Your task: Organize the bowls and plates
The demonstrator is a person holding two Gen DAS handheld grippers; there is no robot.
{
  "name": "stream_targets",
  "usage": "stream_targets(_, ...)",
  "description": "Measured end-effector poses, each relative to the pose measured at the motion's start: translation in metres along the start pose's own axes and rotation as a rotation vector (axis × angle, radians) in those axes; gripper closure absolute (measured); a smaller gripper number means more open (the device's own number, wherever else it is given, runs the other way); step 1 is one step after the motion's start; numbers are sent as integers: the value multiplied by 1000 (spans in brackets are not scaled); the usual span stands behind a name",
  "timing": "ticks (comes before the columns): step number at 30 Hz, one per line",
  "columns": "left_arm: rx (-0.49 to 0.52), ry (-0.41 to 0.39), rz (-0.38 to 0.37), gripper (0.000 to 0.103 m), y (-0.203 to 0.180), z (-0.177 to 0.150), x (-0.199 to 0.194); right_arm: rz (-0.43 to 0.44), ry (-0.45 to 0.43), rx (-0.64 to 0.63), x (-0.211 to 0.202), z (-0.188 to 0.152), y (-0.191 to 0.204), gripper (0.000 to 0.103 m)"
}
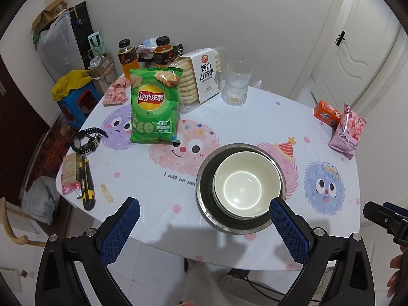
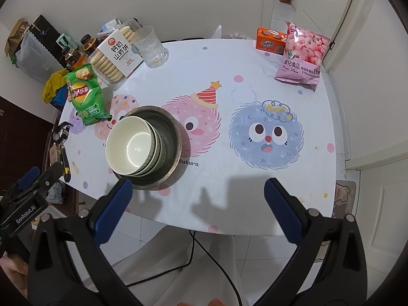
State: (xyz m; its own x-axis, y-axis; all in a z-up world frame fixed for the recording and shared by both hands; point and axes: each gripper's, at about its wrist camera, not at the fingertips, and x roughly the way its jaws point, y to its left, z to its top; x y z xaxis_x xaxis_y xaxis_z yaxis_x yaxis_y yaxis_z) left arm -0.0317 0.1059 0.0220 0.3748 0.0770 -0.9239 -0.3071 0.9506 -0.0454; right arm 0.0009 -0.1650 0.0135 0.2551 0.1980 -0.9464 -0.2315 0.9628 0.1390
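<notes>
The stack of white bowls (image 1: pixel 242 186) sits nested inside a metal basin (image 1: pixel 204 191) near the front edge of the worktop (image 1: pixel 153 191). The left gripper (image 1: pixel 204 225) hovers with its jaws spread wide and empty; the basin's near rim lies just ahead of them, close to the right-hand pad. The right gripper (image 2: pixel 197 204) also has its jaws spread and holds nothing; the basin sits ahead and to the left of them, its rim just beyond the left pad.

The bowls look already gathered, so the step in hand is probably to lift the top bowl or shift the whole stack. In the right wrist view the bowls lean toward the basin's left side, so the stack is not centred. For a clean grasp, bring one pad inside the top bowl's rim and the other outside, close firmly on the wall, and lift straight up so the lower bowls do not drag or tip. The chips bag (image 1: pixel 153 107) and glass (image 1: pixel 237 84) stand well beyond the jaws, out of the way.
</notes>
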Motion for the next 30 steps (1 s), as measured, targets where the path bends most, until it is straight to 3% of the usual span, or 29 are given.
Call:
stream_targets(20, -11, 13, 6, 0, 1, -2, 4, 2, 4, -3, 2, 1, 2, 0)
stream_targets(30, 5, -60, 5, 0, -2, -7, -6, 2, 6, -4, 2, 1, 3, 0)
